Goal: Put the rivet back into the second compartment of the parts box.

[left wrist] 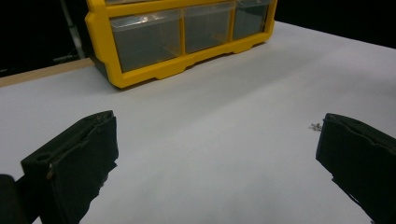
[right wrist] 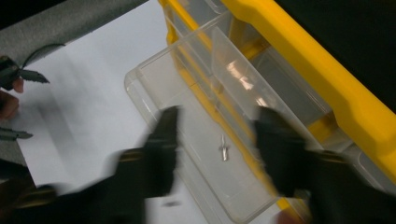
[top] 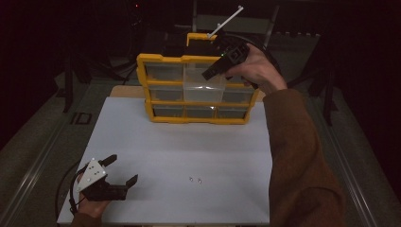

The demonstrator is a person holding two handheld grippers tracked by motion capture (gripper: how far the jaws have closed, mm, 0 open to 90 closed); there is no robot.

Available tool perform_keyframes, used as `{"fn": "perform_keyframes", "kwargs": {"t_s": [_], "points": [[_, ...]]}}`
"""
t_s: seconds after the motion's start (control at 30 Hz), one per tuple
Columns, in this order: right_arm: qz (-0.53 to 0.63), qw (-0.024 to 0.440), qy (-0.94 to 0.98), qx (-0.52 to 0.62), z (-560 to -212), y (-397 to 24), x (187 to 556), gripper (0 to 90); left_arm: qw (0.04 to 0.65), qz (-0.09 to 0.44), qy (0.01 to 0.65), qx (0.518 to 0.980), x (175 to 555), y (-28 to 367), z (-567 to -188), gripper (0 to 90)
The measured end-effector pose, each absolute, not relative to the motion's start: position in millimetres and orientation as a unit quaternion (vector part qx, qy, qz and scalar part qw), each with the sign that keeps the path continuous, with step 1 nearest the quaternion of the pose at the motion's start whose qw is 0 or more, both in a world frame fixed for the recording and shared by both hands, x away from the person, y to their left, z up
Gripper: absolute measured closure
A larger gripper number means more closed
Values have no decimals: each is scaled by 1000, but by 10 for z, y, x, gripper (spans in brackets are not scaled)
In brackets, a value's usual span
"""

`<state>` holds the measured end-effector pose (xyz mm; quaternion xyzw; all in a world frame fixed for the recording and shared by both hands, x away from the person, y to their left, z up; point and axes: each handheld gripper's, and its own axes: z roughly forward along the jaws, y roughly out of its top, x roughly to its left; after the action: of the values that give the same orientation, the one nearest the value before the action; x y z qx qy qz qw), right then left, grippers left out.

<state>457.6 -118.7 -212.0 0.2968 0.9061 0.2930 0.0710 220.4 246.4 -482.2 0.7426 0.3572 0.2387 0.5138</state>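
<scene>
High view: yellow organizer [top: 156,60] at upper centre, its clear drawer [top: 203,87] pulled out; right gripper [top: 226,59] hovering over it; left gripper [top: 120,172] lower left, parted wide; two small screws [top: 195,179] on the white board [top: 189,142].

Left gripper view: jaws far apart, empty; screws [left wrist: 316,126] tiny at right edge.

Right gripper view: jaws parted, blurred; one screw [right wrist: 224,150] between them, possibly mid-air. Could bounce out or miss the drawer [right wrist: 196,135]. Drawer floor hard to read.

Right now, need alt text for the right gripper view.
Open right gripper, blurred, hangs over a pulled-out clear drawer of a yellow organizer; a small screw shows between its jaws. White tabletop lies beyond.
</scene>
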Motion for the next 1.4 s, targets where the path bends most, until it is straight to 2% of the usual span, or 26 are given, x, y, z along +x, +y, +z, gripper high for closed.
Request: {"fn": "perform_keyframes", "kwargs": {"t_s": [0.1, 0.13, 0.2, 0.3, 0.63, 1.4], "points": [[289, 84, 905, 301, -2133, -1202, 4562, 285, 512, 239, 357, 744, 2208, 2461, -4825, 0], [289, 84, 905, 301, -2133, -1202, 4562, 285, 512, 239, 357, 744, 2208, 2461, -4825, 0], [286, 91, 905, 301, -2144, -1211, 4532, 195, 512, 239, 357, 744, 2208, 2456, -4825, 0], [281, 97, 908, 296, -2153, -1211, 4489, 142, 511, 239, 357, 744, 2211, 2457, -4827, 0], [271, 99, 919, 268, -2196, -1161, 4300, 121, 511, 239, 358, 744, 2211, 2455, -4829, 0], [266, 103, 936, 209, -2384, -1046, 3772, 135, 511, 240, 357, 744, 2208, 2457, -4822, 0]]}}
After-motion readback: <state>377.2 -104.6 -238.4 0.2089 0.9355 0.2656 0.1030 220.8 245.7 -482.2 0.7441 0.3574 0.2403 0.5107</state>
